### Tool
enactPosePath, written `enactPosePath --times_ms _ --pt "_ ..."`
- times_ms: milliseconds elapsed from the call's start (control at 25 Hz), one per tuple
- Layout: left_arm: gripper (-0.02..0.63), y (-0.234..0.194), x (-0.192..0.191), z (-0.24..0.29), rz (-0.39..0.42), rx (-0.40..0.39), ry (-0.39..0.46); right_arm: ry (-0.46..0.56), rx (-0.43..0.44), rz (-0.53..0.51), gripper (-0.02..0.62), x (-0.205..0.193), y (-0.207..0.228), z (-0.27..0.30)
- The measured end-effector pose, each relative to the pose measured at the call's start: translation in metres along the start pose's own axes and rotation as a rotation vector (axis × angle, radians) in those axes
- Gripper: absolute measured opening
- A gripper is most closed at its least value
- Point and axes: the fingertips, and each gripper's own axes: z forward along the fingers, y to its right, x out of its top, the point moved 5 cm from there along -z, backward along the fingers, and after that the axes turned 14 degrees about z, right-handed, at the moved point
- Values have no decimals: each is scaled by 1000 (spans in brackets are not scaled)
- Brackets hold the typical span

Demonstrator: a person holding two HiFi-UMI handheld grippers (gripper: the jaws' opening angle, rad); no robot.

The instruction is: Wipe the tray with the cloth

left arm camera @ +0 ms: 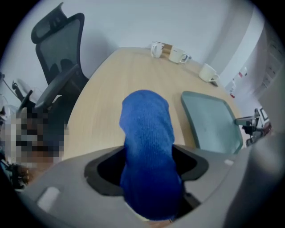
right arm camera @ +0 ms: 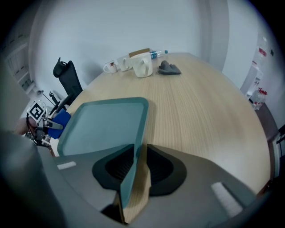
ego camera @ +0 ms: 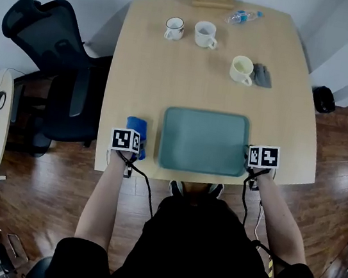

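Looks like an office: a big wooden bench [ego camera: 169,82], a black desk chair [ego camera: 50,36] beside it, mugs [ego camera: 205,34] on top, wood floor [ego camera: 43,193].

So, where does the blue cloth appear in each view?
Head view: cloth lies on the table, left of the tray.
Left gripper view: cloth at centre bottom, tray at right.
Right gripper view: cloth small at far left, beyond the tray.
Shared landmark: the tray.

The cloth [left arm camera: 147,147] is seen as deep blue, the tray [ego camera: 205,141] as muted teal — the table [ego camera: 170,76] is grained in pale wood.
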Motion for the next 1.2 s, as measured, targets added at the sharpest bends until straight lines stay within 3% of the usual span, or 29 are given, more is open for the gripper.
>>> enactPosePath --times_ms 80,200,320,360,440,520,720,840,960,1080,1200 --pt "385 1 -3 -7 -3 -13 30 57 -23 10 120 -1 2 -13" --pt "394 -5 -14 -37 -20 -22 121 130 -41 49 124 -9 8 -41" --pt "394 -8 -25 -77 45 52 229 219 -20 83 123 -24 12 -74" --pt "379 -6 -27 -92 88 97 286 273 5 92 119 -28 9 -87" --pt "222 9 -33 -117 172 156 428 382 56 101 86 -39 1 -112" --pt "137 37 -42 -132 227 156 544 444 91 102 69 -54 -6 -131" --pt "2 139 -81 -177 250 84 737 507 231 63 60 -103 -25 -173" --pt "2 203 -101 -202 317 49 838 528 369 -33 60 -134 -47 -203" --pt "2 267 -112 -222 318 20 906 571 488 -110 60 -162 -56 -239" --pt "2 322 -129 -230 309 -5 926 614 541 -155 58 -192 -49 -270" --pt "2 357 -153 -235 352 -25 907 642 558 -155 57 -217 -45 -287"
